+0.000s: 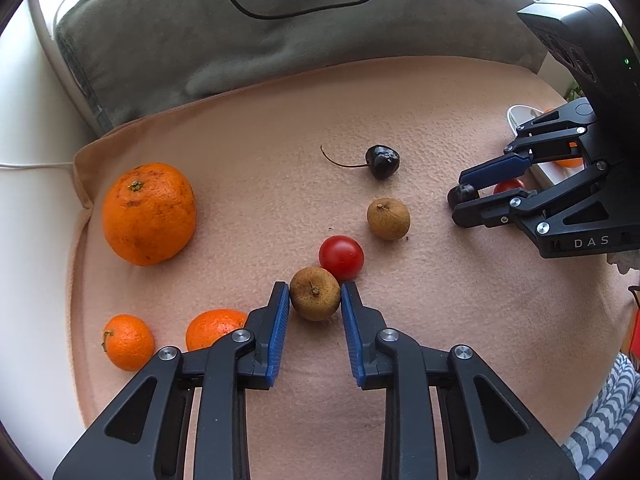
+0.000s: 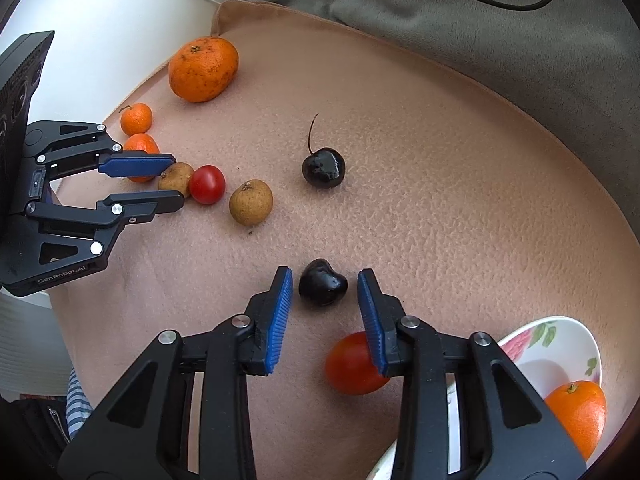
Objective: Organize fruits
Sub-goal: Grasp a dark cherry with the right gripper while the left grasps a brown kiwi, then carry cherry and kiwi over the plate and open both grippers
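Fruits lie on a peach cloth (image 1: 260,112). My left gripper (image 1: 315,298) is shut on a brown longan (image 1: 315,293), its blue pads pressing both sides; a red cherry tomato (image 1: 341,258) touches the longan behind it. My right gripper (image 2: 325,288) is shut on a dark stemless cherry (image 2: 323,288), which rests on the cloth. A second longan (image 1: 388,219) and a cherry with a stem (image 1: 383,161) lie between the two grippers. At the left lie a large orange (image 1: 149,213) and two small mandarins (image 1: 128,342) (image 1: 214,328).
A flowered white bowl (image 2: 560,336) holding an orange (image 2: 578,414) stands at the right, with a red tomato (image 2: 352,364) on the cloth beside it. A grey cushion (image 1: 200,40) borders the cloth's far edge. A striped sleeve (image 1: 604,412) shows at lower right.
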`<act>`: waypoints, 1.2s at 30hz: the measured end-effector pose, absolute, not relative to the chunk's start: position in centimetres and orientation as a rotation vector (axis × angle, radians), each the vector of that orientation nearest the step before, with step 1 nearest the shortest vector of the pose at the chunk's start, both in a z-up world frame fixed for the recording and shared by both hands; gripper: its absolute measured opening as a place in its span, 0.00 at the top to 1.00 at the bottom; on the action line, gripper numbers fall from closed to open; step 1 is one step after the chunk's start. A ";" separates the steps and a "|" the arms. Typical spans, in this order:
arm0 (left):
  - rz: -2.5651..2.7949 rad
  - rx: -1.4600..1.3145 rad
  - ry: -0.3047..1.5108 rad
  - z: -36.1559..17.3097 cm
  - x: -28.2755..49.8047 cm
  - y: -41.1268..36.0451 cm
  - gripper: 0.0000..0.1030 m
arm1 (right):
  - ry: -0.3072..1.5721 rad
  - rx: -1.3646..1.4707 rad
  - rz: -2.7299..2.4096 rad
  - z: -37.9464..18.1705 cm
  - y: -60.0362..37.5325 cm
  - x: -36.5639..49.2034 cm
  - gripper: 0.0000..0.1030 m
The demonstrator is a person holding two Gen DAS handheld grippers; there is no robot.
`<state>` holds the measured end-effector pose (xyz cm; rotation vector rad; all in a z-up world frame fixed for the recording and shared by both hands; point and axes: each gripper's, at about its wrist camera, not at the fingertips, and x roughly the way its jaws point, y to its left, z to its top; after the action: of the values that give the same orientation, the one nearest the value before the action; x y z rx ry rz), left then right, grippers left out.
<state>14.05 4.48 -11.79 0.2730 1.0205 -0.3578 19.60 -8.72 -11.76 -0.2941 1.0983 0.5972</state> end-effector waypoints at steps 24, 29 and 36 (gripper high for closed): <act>-0.343 0.174 0.945 -9.0 12.2 5.3 0.76 | 1.019 -0.215 0.612 -8.7 -10.2 17.8 0.75; -0.362 0.162 0.912 -7.6 11.2 4.6 0.76 | 0.987 -0.176 0.609 -7.3 -11.6 16.4 0.75; -0.406 0.138 0.873 -6.3 9.4 2.9 0.76 | 0.950 -0.138 0.577 -5.9 -14.7 14.4 0.75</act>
<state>9.41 2.92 -6.33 0.1377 0.8726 -0.4058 14.36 -14.66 -5.90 -0.1384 0.9495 0.5767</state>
